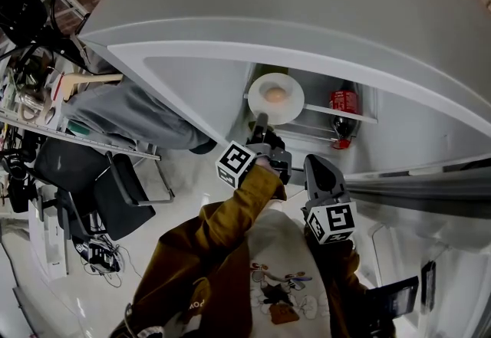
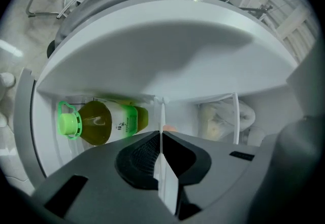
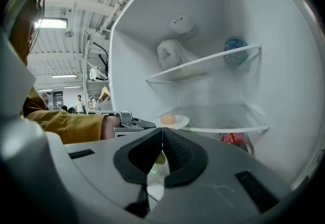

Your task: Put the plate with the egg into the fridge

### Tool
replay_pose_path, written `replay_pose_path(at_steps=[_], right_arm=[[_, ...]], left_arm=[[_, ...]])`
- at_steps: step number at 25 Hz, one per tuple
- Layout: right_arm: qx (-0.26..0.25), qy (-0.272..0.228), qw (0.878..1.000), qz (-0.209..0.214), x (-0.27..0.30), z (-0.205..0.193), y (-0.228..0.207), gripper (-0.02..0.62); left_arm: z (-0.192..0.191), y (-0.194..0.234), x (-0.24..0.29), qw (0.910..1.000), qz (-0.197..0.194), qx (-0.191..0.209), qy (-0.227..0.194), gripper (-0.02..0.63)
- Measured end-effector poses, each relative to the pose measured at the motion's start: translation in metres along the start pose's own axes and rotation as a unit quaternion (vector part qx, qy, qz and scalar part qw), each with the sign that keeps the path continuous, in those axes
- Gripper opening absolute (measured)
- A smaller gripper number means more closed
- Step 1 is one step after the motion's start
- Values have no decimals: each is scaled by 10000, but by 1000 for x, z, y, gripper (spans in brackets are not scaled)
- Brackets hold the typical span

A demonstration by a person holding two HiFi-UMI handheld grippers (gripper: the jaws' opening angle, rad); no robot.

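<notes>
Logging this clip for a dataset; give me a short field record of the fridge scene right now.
fridge: open
plate: at front edge of lower shelf
egg: on plate
left tool: shut on plate rim
right tool: shut, empty
also inside: green bottle, red bottle, white bag

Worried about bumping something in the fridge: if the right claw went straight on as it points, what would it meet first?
Most likely the plate with the egg, which lies just past the tips of the shut right claw in the right gripper view; how far off is unclear.
</notes>
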State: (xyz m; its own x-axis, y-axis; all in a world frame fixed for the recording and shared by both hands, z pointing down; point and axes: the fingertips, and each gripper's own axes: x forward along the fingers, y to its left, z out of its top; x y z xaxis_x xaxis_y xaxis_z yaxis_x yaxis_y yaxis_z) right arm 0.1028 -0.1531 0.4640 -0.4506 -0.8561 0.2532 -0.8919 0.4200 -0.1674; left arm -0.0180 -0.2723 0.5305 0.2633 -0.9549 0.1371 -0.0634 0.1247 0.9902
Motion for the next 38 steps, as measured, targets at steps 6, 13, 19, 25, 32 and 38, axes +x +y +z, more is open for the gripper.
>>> replay_pose_path(at_steps=[6, 13, 19, 25, 32, 38], right_arm=[[15, -3, 9999, -124, 8, -3, -12, 5], [-18, -2, 9999, -149, 13, -2, -13, 5], [-9, -5, 9999, -161, 15, -2, -14, 5], [-73, -8, 9999, -111, 17, 0, -11, 5], [-80, -41, 9999, -121, 13, 1, -11, 5], [-63, -60, 9999, -125, 10, 0, -13, 5]], left_arm=[[-1, 1, 4, 10000, -5, -3, -2, 20], [-2, -1, 9, 10000, 3, -15, -10, 20], [0, 0, 12, 10000, 12, -40, -28, 21], [0, -2, 17, 9999, 24, -46, -88, 20], [4, -2, 21, 9998, 43, -104, -150, 21], [4, -2, 26, 9998, 82, -72, -182, 20]])
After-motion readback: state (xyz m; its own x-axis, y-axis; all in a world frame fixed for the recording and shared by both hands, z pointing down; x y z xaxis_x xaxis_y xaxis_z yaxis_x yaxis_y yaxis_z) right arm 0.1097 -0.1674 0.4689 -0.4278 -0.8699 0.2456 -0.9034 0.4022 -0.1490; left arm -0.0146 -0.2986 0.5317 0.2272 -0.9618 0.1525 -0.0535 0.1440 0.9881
